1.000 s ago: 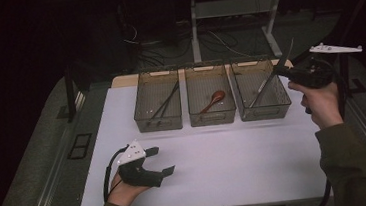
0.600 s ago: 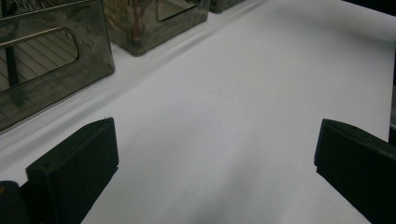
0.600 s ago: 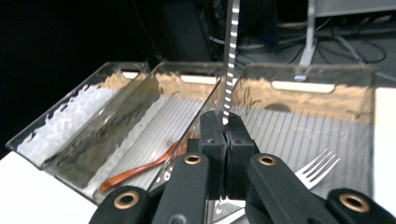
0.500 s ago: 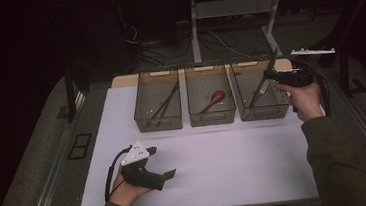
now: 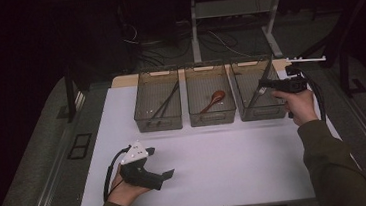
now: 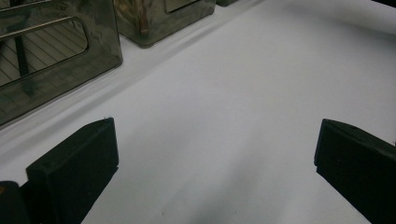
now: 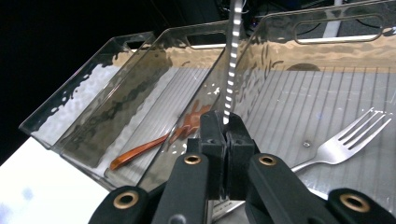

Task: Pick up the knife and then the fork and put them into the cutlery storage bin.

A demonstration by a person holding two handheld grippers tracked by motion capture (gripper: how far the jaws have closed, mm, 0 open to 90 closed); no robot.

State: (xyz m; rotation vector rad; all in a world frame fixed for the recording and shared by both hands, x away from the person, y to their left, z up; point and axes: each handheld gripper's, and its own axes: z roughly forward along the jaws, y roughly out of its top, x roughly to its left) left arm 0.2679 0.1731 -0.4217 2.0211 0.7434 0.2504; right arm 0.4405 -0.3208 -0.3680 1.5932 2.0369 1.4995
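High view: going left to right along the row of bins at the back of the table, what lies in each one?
Left bin with dark chopsticks → middle bin with a brown spoon → right bin, where the right claw holds a thin metal utensil.

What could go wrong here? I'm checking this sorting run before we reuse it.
1. The right gripper pinches the slim metal utensil only near one end, so it may pivot or slip.
2. Lowered carelessly, the utensil could catch on the right bin wall instead of landing inside.
3. It may land on the fork already lying there and bounce.
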